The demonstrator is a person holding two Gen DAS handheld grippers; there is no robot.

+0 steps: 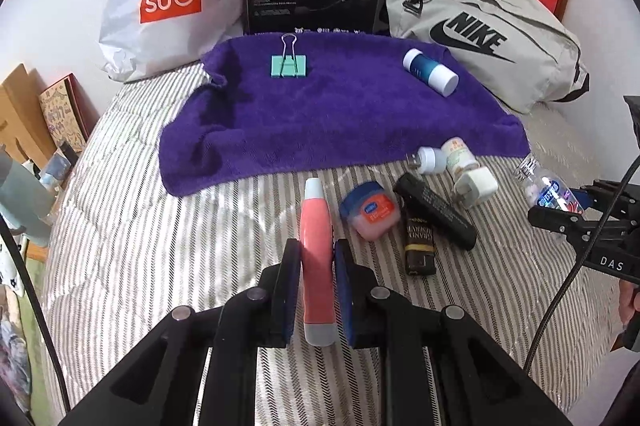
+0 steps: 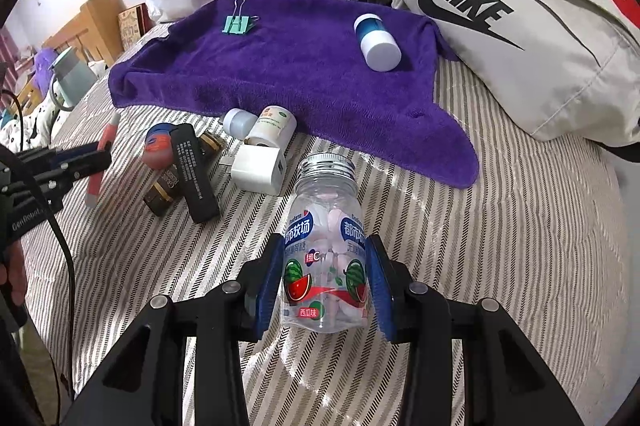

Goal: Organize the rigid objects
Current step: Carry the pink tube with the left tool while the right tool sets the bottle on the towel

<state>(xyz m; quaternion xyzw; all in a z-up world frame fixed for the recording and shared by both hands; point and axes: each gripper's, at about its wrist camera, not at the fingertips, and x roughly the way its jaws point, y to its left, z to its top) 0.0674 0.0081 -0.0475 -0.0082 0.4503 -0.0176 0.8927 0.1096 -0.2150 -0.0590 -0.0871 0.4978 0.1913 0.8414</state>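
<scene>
Both jaws grip tight: the left gripper holds the long pink plastic tube, the right gripper holds the clear candy bottle, above the striped bed. Lift slowly, then set both on the purple towel.

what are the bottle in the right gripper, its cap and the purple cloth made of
Bottle: apparently clear glossy plastic, since the tablets inside show through its wall, though glass can't be ruled out. Cap: silver and ribbed with a metallic sheen, either metal or metallised plastic. Purple cloth: soft matte terry-like fabric, with a fuzzy nap and rumpled edges.
</scene>
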